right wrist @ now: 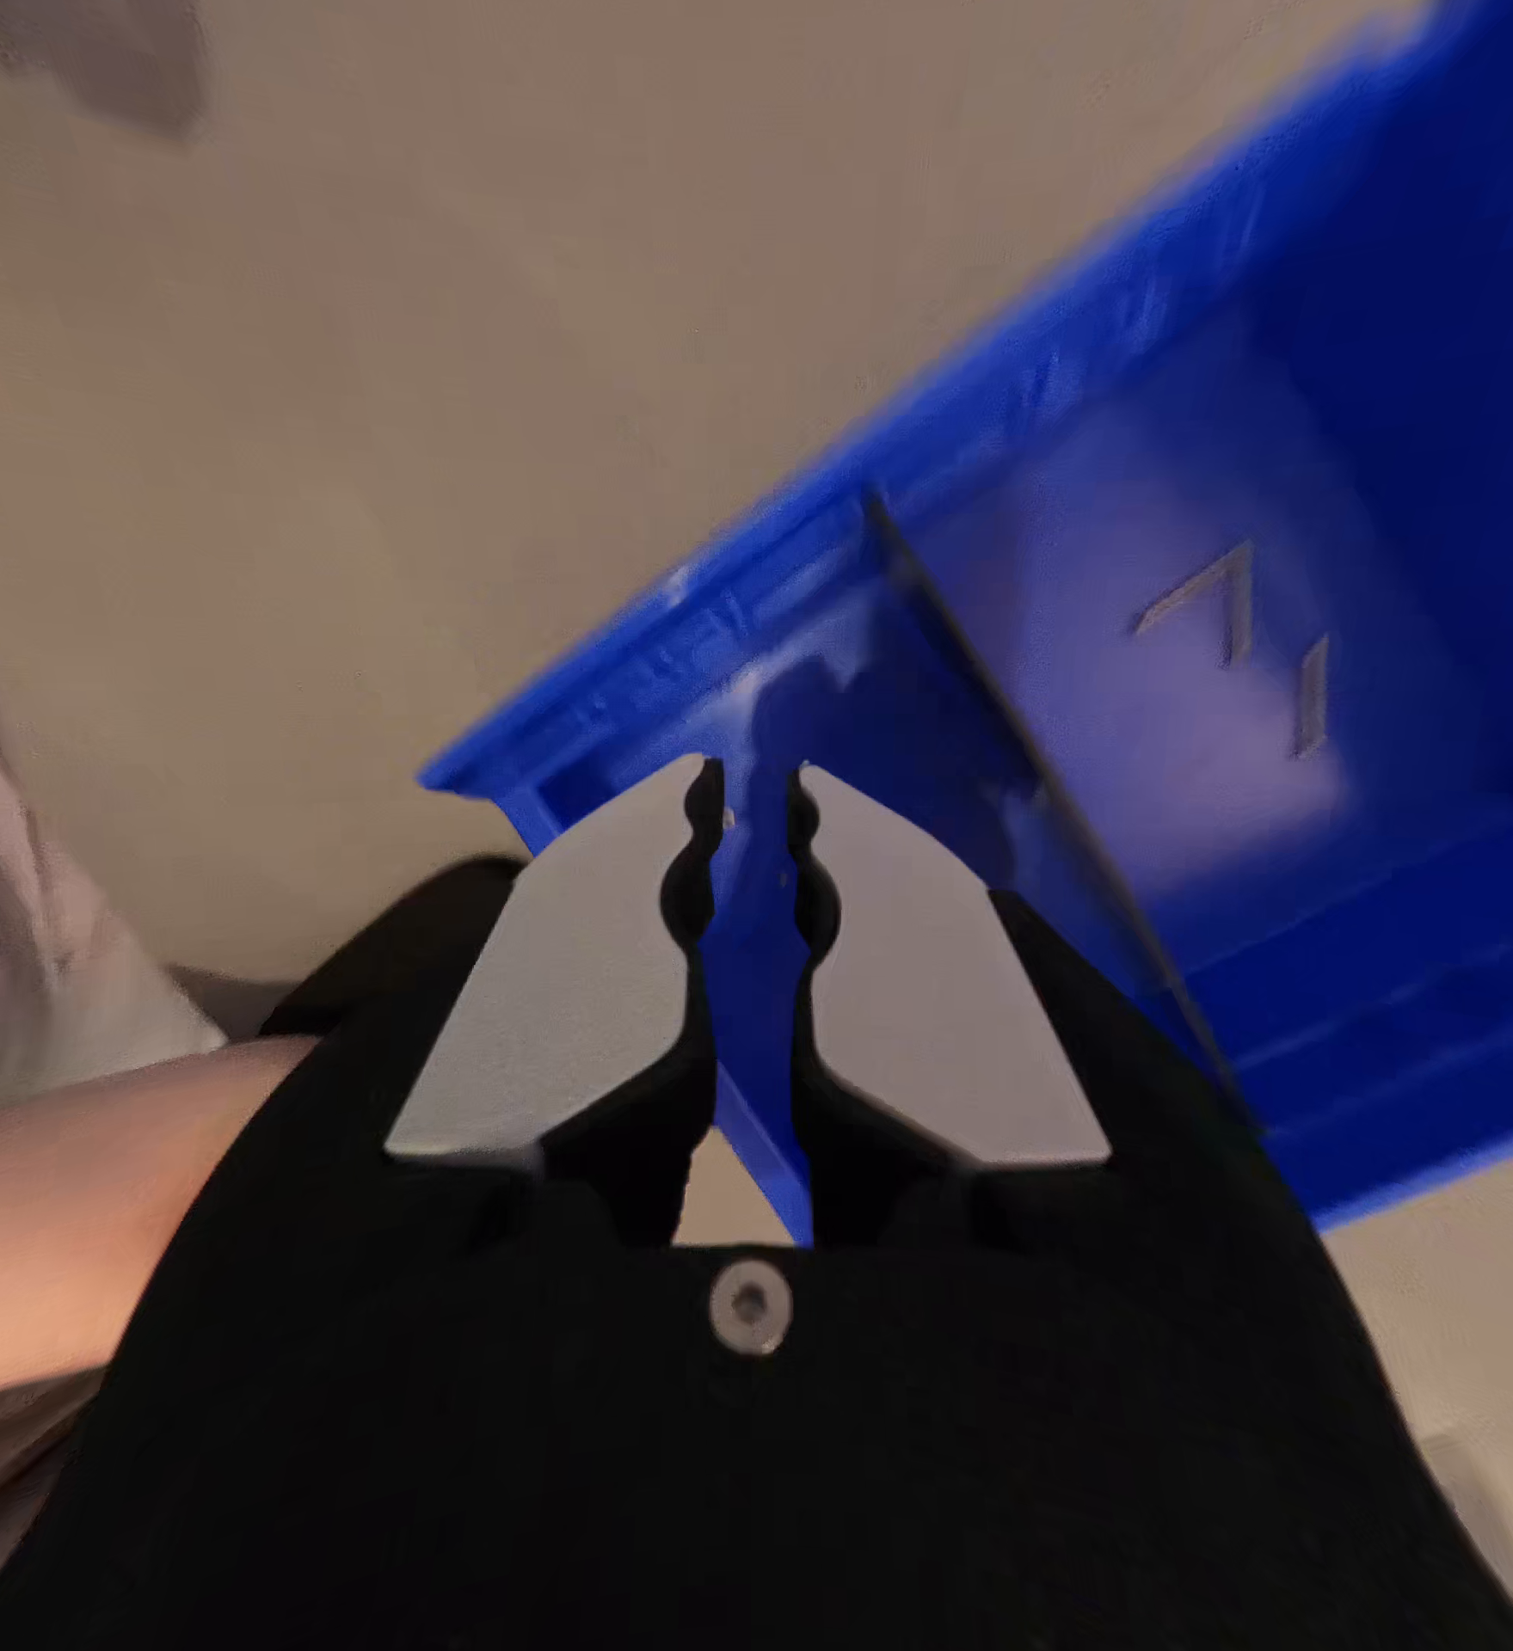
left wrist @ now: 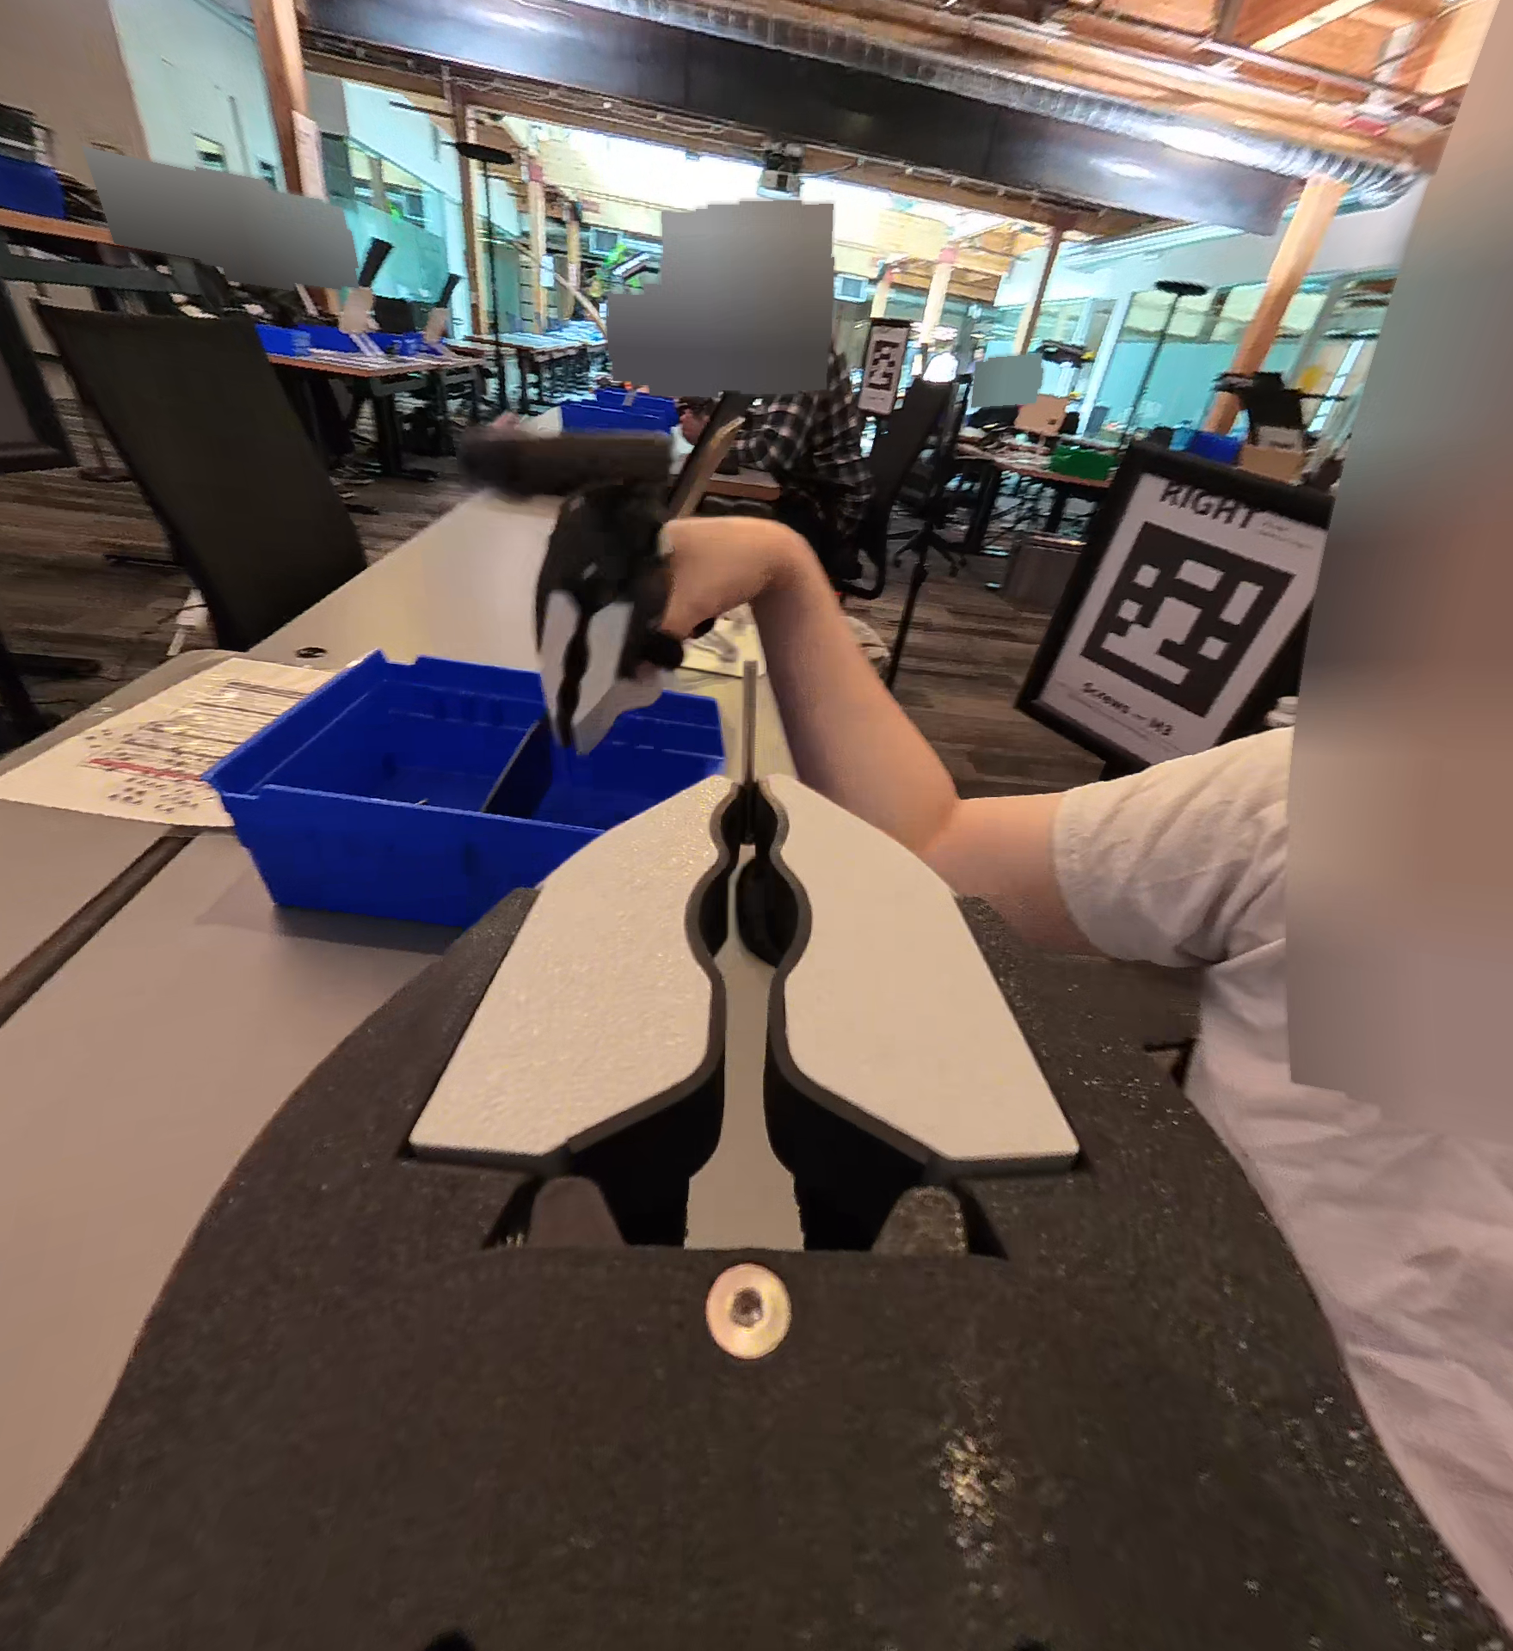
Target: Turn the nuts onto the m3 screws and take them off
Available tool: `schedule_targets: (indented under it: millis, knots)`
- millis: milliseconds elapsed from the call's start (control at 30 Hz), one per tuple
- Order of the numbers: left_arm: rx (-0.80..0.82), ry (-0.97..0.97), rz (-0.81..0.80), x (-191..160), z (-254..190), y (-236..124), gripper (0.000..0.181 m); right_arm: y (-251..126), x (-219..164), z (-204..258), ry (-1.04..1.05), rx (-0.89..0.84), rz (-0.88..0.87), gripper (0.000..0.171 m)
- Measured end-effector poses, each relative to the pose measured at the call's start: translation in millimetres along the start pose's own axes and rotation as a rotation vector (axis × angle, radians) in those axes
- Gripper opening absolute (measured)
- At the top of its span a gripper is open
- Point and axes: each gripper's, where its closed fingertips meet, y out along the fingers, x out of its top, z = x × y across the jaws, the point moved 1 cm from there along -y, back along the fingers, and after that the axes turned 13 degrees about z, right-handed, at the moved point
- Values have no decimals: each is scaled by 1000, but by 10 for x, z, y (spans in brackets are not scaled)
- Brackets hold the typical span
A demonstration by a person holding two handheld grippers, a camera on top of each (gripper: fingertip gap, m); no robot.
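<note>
In the left wrist view my left gripper is shut on a thin grey m3 screw that stands up out of its fingertips, above the table and right of the blue bin. My right gripper points down into the bin's right compartment. In the right wrist view the right gripper stands slightly open over that compartment's floor, with nothing clearly between its fingers. A tiny pale speck lies by the left fingertip; I cannot tell whether it is a nut. A few grey screws lie in the other compartment.
A dark divider splits the bin. A printed sheet lies left of the bin. A framed marker sign stands at the right. The person's arm crosses behind my left gripper. A dark chair stands beyond the table. My right fingertips sit around 30 cm from my left ones.
</note>
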Motion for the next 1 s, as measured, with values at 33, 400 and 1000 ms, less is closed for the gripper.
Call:
schedule_targets:
  millis: [33, 400, 1000]
  knots:
    - [23, 3, -1, -1, 27, -2, 1, -180, 158, 125, -74, -55, -94, 14]
    - [95, -67, -73, 50, 187, -93, 1, -1262, 1838, 2152, -570, 482, -1197, 23]
    - [85, -65, -51, 18, 184, -54, 1, -799, 2027, 2303, -600, 495, -1054, 3]
